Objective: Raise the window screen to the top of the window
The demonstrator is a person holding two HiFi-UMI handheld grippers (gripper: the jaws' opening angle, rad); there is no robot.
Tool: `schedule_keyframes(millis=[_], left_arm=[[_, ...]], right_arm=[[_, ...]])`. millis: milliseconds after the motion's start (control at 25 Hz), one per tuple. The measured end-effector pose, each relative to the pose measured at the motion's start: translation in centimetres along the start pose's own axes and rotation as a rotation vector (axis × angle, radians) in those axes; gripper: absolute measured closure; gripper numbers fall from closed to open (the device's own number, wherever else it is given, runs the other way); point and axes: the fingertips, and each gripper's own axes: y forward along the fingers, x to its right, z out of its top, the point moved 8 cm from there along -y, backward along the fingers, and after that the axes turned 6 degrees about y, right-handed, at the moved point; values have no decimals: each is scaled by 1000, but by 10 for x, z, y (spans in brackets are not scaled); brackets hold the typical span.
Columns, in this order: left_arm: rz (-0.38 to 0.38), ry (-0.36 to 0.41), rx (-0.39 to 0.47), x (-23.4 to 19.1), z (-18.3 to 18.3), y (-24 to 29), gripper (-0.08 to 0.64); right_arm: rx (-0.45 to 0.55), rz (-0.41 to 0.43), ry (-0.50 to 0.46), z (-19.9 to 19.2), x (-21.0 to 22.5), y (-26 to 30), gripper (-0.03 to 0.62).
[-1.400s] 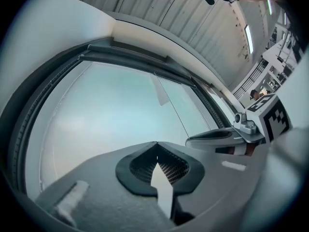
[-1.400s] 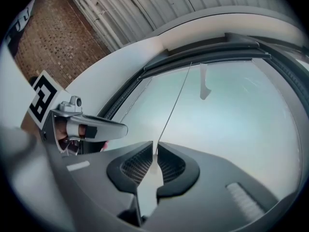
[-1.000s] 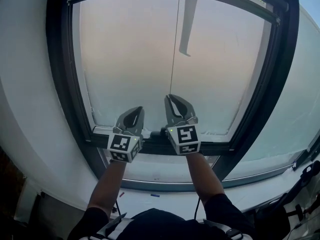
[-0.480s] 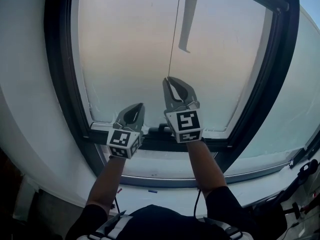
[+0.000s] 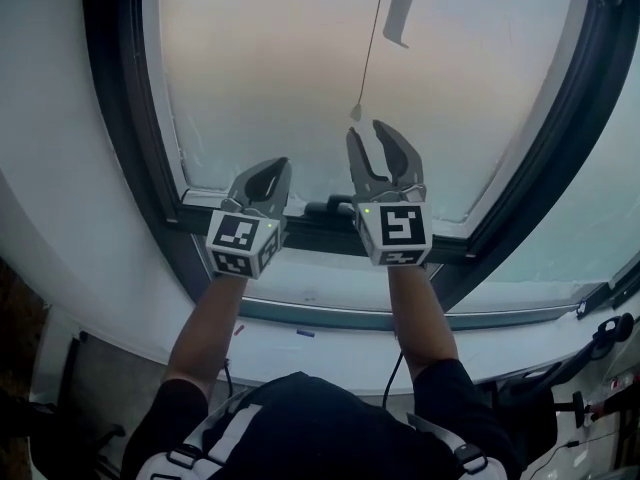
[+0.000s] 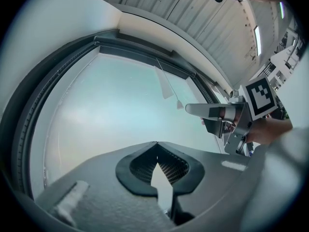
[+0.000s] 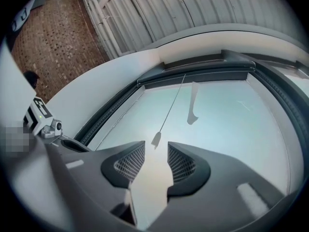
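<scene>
Overhead, two grey plastic grippers hung below one thin pull cord [image 5: 356, 111] — left gripper [image 5: 279, 165] pinched together, right gripper [image 5: 365, 130] just spreading its jaws, empty; only their views showed corrugated ceiling [image 7: 203, 8].

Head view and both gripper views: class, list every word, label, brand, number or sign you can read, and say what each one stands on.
Readable text: none. No words, brands or numbers show in any view.
Left marker cube: black-and-white square code patterns only, no letters or digits.
Right marker cube: the same kind of coded pattern, not writing.
</scene>
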Motion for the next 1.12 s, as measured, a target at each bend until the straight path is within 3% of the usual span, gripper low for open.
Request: schedule_keyframes(millis=[240, 480, 640, 840, 1120], left_arm=[[-41, -7, -60, 13, -22, -8, 555], [-136, 263, -189, 47, -51, -21, 555], [-174, 295, -209, 60, -74, -46, 555], [-222, 486, -276, 79, -96, -72, 555], [-253, 581, -327, 123, -109, -105, 555]], right_arm=[[-94, -55, 77, -41, 13, -42, 456], [-178, -106, 156, -76, 0, -90, 490], [-270, -106, 175, -98, -30, -121, 525], [-375, -115, 182, -123, -50, -168, 532], [-432, -154, 241, -133, -53, -232, 554]])
